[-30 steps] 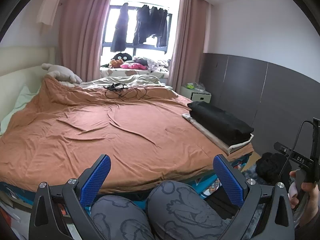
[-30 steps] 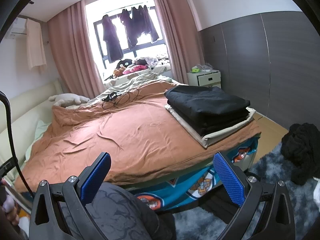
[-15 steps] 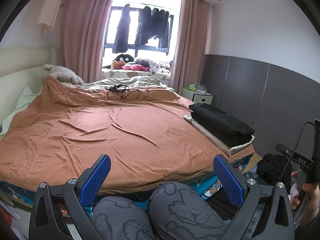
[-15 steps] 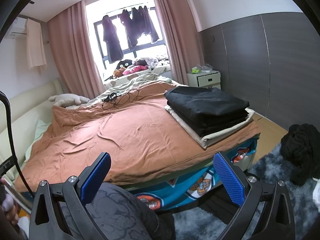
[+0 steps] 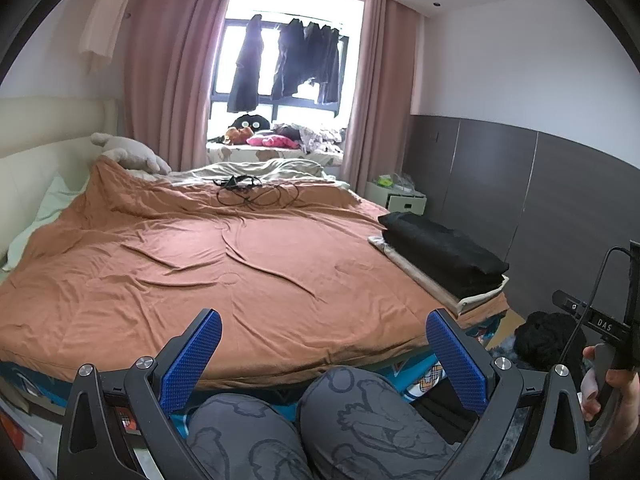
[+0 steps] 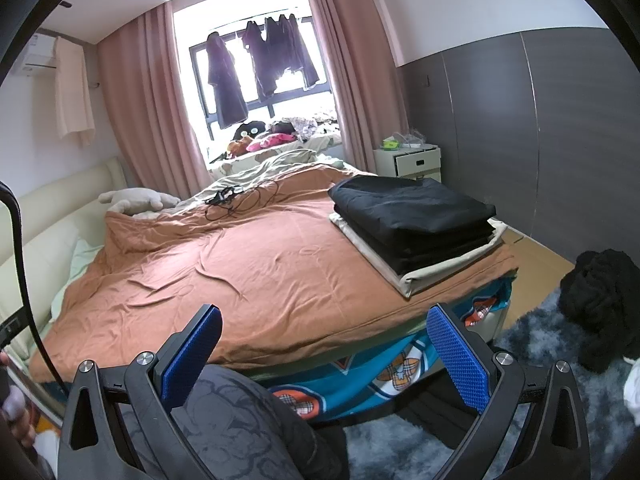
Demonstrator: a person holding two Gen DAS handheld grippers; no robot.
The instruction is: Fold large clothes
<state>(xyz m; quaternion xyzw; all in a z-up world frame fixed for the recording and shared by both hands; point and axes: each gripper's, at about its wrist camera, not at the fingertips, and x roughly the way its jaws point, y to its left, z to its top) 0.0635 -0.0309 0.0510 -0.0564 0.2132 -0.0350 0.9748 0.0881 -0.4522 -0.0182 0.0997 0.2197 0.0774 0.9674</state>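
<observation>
The bed (image 5: 240, 272) fills the view ahead; a folded black stack (image 6: 412, 220) sits at its right edge. A crumpled black garment (image 6: 600, 304) lies on the floor, far right and nearest the right gripper (image 6: 326, 354). That gripper and the left gripper (image 5: 326, 354) are spread apart, holding nothing.

Folded black clothes (image 6: 412, 216) lying in neat flat stack at bed's right edge, near foot corner; layers squared, top face smooth with faint creases. Stack sitting on folded beige cloth (image 6: 436, 270), which is showing as pale border beneath and sticking out at near end. Black heap (image 6: 600, 304) slumping crumpled on floor beside bed, on grey shaggy rug; garment type not telling.

From left view, same stack (image 5: 444, 254) lying long and low.
</observation>
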